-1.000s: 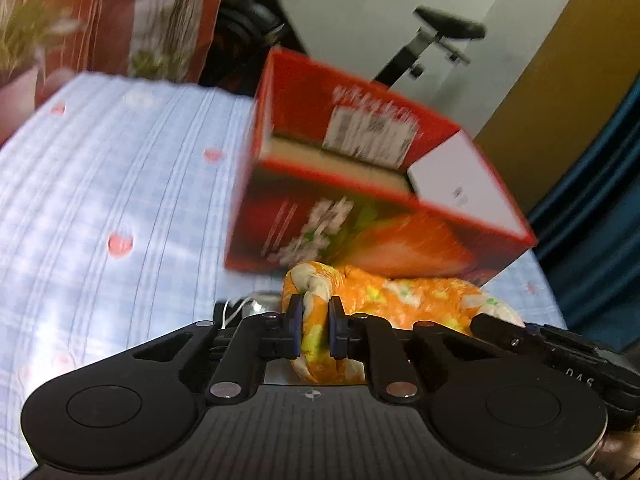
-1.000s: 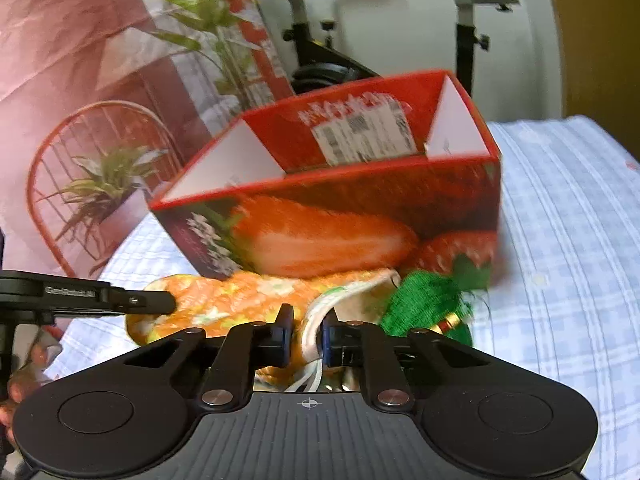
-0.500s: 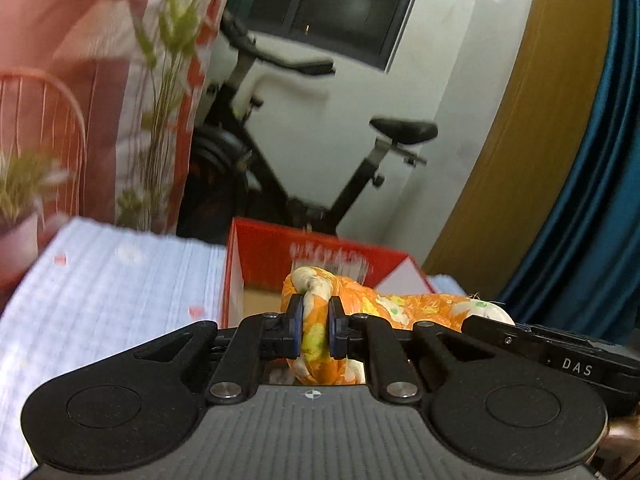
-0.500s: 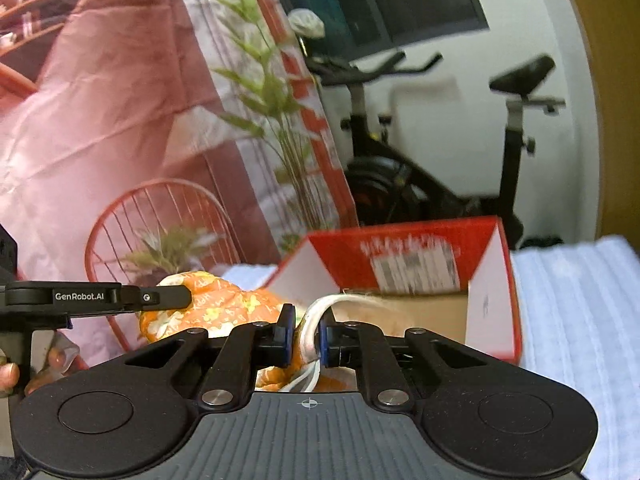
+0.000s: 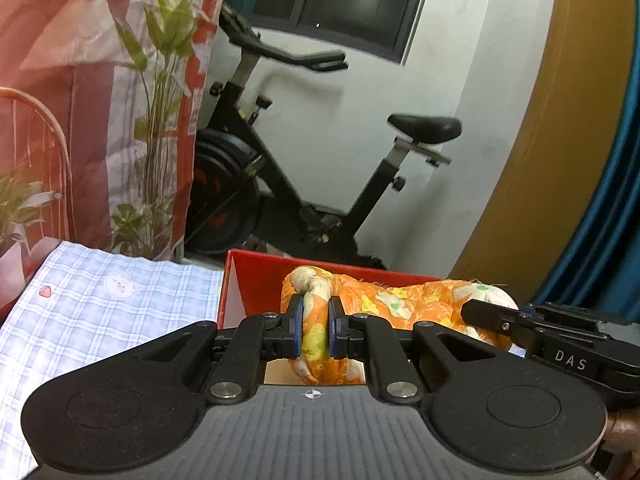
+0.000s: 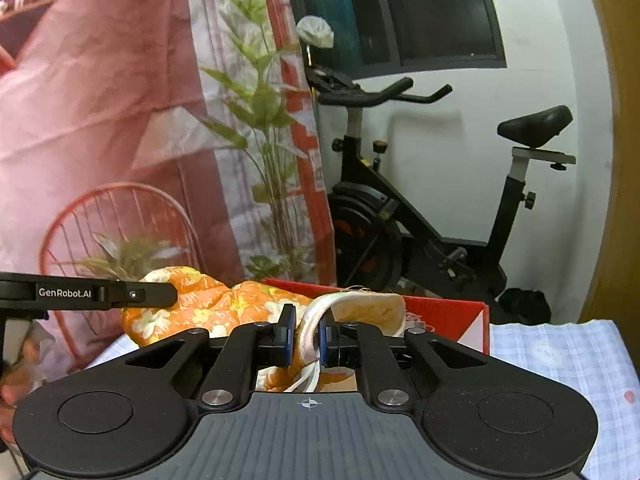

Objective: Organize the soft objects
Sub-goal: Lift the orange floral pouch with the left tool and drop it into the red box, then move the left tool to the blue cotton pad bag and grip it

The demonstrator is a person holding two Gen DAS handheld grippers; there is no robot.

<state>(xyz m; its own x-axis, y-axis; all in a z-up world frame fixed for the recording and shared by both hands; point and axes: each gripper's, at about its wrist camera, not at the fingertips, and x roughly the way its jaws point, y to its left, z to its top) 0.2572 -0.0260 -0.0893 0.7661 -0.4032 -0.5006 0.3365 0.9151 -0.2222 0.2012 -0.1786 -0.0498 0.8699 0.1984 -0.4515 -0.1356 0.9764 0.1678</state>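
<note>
An orange flower-print cloth hangs stretched between my two grippers, held up over the open red cardboard box. My left gripper is shut on one bunched end of the cloth. My right gripper is shut on the other end, where the cloth shows its white lining and cord. The red box lies just behind and below the cloth in the right wrist view. The box's inside is mostly hidden by the cloth and the grippers.
The box stands on a bed with a blue-white checked sheet, which also shows in the right wrist view. Behind are an exercise bike, a pink plant-print curtain, a white wall and a blue drape.
Both grippers have risen with the cloth. The red box, first high and close in both views, now sits low behind the cloth. The green item seen earlier is out of view.
</note>
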